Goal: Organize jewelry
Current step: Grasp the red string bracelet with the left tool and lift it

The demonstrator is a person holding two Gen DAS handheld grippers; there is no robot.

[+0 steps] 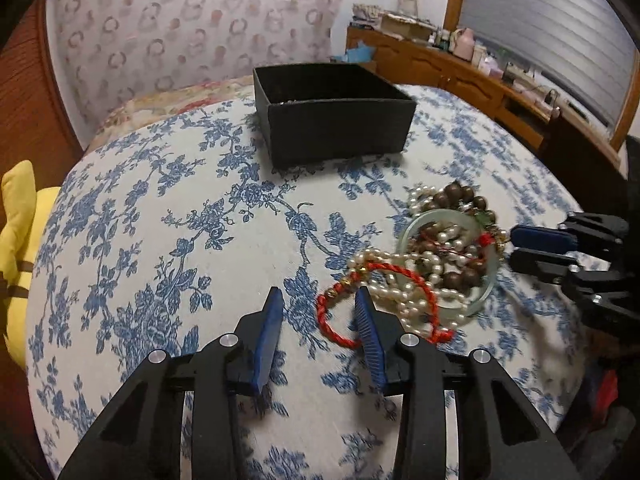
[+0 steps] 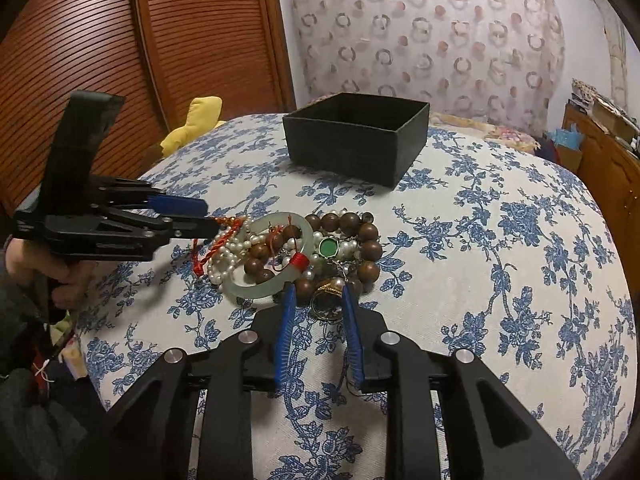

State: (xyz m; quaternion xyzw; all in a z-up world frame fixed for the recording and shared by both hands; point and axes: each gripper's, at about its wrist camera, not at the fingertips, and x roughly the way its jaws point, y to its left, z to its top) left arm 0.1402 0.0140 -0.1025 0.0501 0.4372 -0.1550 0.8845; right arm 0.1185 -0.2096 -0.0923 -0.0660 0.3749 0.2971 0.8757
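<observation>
The left tongs (image 1: 318, 304) are half closed around one side of the red cord bracelet (image 1: 394, 280). In the right wrist view the tips look pinched on the cord, but I cannot tell if they hold it tight. The bracelet lies at the 9 o'clock edge of the jewelry pile (image 2: 304, 258) on the flowered bed (image 2: 500, 280). Pearls (image 2: 228, 252), brown wooden beads (image 2: 370, 250) and a pale green bangle (image 2: 256, 290) are all tangled there. The black box (image 2: 356, 140) waits at 12 o'clock, well apart from the pile. The right tongs (image 2: 318, 300) are narrow, with a gold ring piece (image 2: 326, 300) between the tips at 6 o'clock, and I cannot tell if they grip it. The step looks like picking one piece out. Next, I think, comes a slow lift, so the pearls do not drag along.
</observation>
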